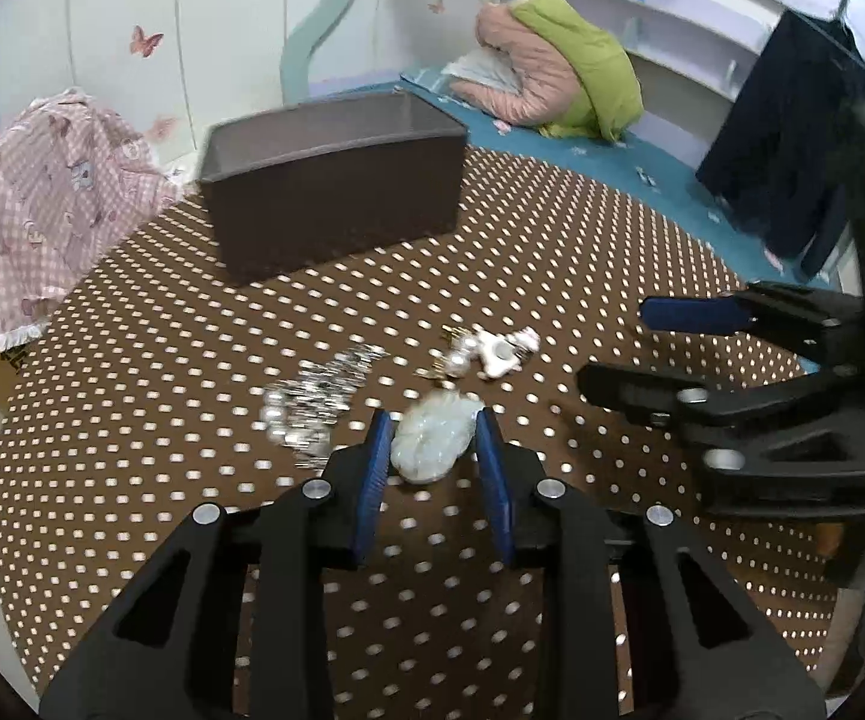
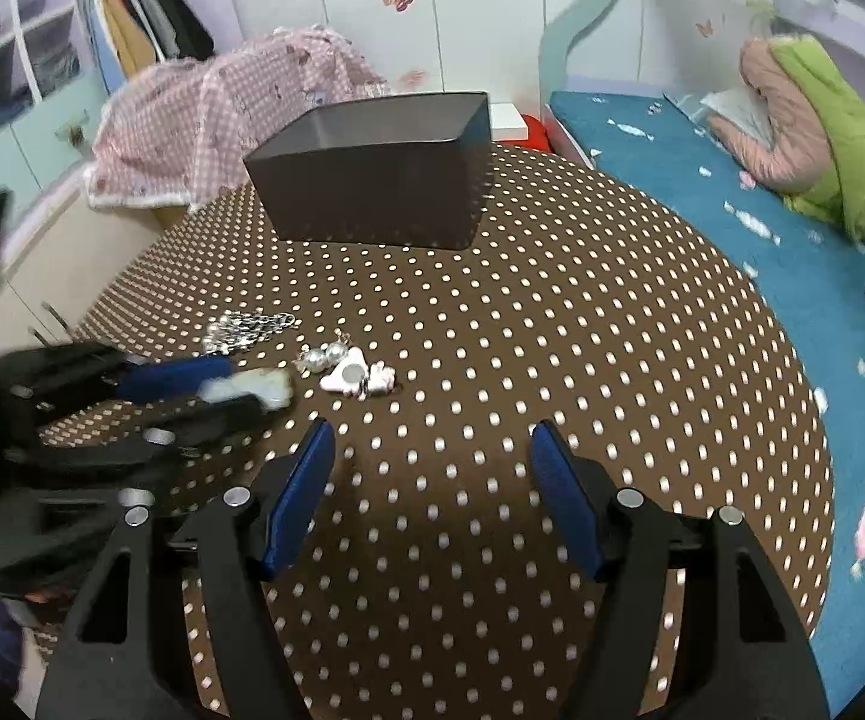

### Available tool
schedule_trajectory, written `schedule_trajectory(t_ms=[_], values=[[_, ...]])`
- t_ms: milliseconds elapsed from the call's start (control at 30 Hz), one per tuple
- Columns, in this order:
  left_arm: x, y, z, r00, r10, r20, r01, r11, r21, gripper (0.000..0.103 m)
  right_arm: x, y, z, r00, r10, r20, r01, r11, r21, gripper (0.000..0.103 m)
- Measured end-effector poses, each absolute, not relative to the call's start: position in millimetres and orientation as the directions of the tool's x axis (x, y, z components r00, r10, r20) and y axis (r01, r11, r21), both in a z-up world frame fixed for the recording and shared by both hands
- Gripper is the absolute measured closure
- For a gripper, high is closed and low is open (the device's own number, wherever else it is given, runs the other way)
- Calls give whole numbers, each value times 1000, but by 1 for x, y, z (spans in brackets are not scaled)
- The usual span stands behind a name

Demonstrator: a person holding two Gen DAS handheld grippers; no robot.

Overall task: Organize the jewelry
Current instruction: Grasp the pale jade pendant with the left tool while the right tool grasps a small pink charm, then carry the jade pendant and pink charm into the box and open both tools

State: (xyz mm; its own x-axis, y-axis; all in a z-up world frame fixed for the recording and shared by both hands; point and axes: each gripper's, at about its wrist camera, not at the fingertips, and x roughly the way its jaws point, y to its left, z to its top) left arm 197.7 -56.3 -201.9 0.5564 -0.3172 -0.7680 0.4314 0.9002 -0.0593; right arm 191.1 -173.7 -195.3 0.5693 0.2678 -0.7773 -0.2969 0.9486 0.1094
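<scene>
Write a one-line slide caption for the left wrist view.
Left gripper straddles a pale pendant on the dotted tablecloth, brown box behind.

Pale jade pendant (image 1: 432,441) flat beside pearl earrings (image 1: 456,360)

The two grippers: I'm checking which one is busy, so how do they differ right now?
The left gripper has its blue pads set narrowly on either side of the pale green pendant; the right gripper stands wide with nothing between its pads. The left gripper is down among the jewelry; the right gripper is over bare polka-dot tablecloth, short of the white charm. Both are black with blue pads.
</scene>
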Motion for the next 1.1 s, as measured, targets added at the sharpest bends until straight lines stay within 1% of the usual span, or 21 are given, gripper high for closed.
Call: schedule_trajectory(t_ms=[67, 167, 233, 300, 333, 400, 433, 467, 633, 700, 733, 767, 933, 1033, 1067, 1100], values=[[196, -45, -196, 567, -316, -761, 420, 905, -63, 80, 197, -164, -197, 587, 225, -778, -294, 954, 54, 38], [196, -31, -190, 577, -317, -752, 409, 910, -70, 80, 201, -153, -200, 575, 258, -777, -323, 943, 74, 38], [196, -25, -189, 581, -313, -751, 403, 913, -69, 80, 205, -145, -202, 569, 255, -782, -337, 939, 61, 40], [195, -20, -189, 577, -324, -750, 407, 910, -80, 80, 207, -138, -204, 563, 255, -786, -358, 933, 46, 48], [195, -20, -188, 576, -328, -749, 409, 909, -83, 80, 208, -135, -205, 556, 255, -791, -363, 931, 45, 54], [194, -12, -188, 572, -337, -748, 414, 906, -91, 80, 210, -132, -206, 555, 252, -793, -369, 929, 36, 60], [194, -10, -188, 570, -343, -747, 415, 905, -99, 80, 210, -131, -206, 558, 246, -792, -370, 929, 28, 68], [195, -9, -188, 569, -345, -747, 415, 904, -101, 80, 211, -130, -205, 561, 241, -792, -370, 929, 21, 72], [196, -8, -183, 560, -378, -737, 429, 894, -132, 80, 212, -130, -203, 559, 252, -790, -375, 926, 30, 73], [196, -8, -180, 566, -378, -732, 431, 893, -128, 81, 209, -131, -199, 567, 264, -780, -379, 924, 37, 77], [196, -8, -178, 566, -384, -729, 435, 891, -131, 81, 208, -130, -196, 572, 268, -776, -381, 924, 38, 86], [196, -8, -176, 565, -389, -728, 438, 889, -135, 81, 207, -131, -192, 574, 272, -773, -384, 922, 40, 100], [197, -8, -173, 567, -390, -725, 438, 889, -136, 81, 209, -131, -194, 552, 277, -786, -399, 916, 43, 100], [196, -8, -173, 567, -387, -728, 436, 890, -133, 81, 208, -131, -196, 548, 280, -788, -396, 917, 50, 95], [196, -8, -174, 565, -387, -729, 437, 890, -134, 81, 207, -131, -197, 549, 276, -789, -394, 918, 48, 89], [195, -9, -174, 563, -386, -731, 438, 889, -133, 81, 207, -131, -200, 544, 272, -794, -391, 919, 46, 86]])
